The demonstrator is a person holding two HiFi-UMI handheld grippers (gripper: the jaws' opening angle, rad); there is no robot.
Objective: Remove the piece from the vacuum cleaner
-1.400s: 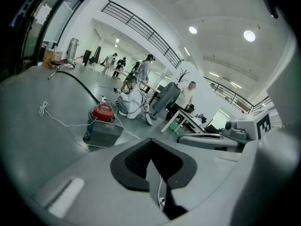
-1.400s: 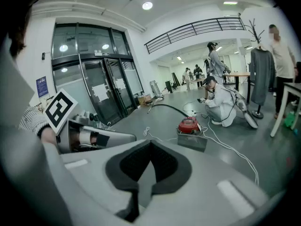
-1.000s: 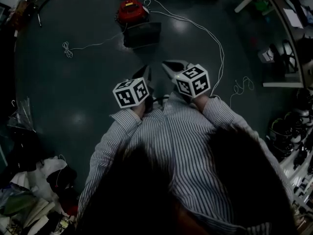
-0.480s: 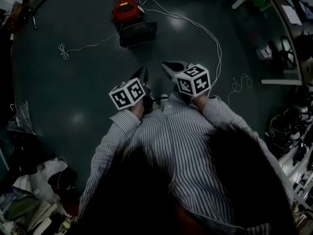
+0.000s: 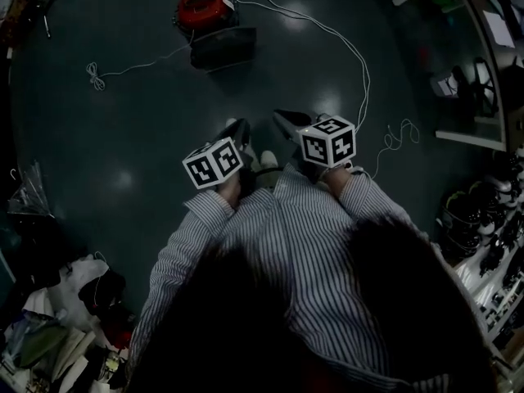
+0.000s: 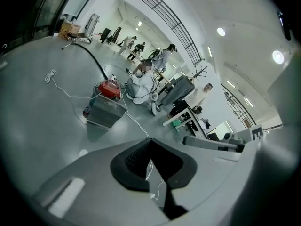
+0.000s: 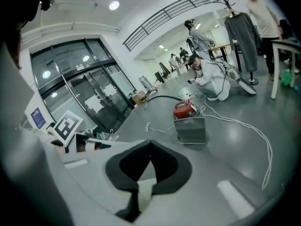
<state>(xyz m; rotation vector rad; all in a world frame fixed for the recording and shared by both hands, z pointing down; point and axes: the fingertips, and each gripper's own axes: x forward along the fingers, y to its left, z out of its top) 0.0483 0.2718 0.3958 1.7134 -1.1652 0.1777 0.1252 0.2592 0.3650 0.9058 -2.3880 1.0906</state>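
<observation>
The vacuum cleaner (image 5: pixel 201 6) has a red top and a grey box body (image 5: pixel 223 47); it stands on the floor well ahead of me. It also shows as the red-topped vacuum (image 6: pixel 107 102) in the left gripper view and the vacuum (image 7: pixel 187 120) in the right gripper view. A black hose (image 6: pixel 94 62) curves away from it. My left gripper (image 5: pixel 237 131) and right gripper (image 5: pixel 282 118) are held close to my body, side by side, both shut with nothing between the jaws, a good distance short of the vacuum.
A white cord (image 5: pixel 344 51) loops across the dark floor to the right, another white cord (image 5: pixel 102 76) lies left. Clutter and bags (image 5: pixel 49 301) sit at the lower left, shelves (image 5: pixel 483 97) at the right. People (image 7: pixel 211 74) and desks stand far behind the vacuum.
The view has shifted so the vacuum sits higher and further left in the head view. Both grippers stay shut and keep their place near my body.
</observation>
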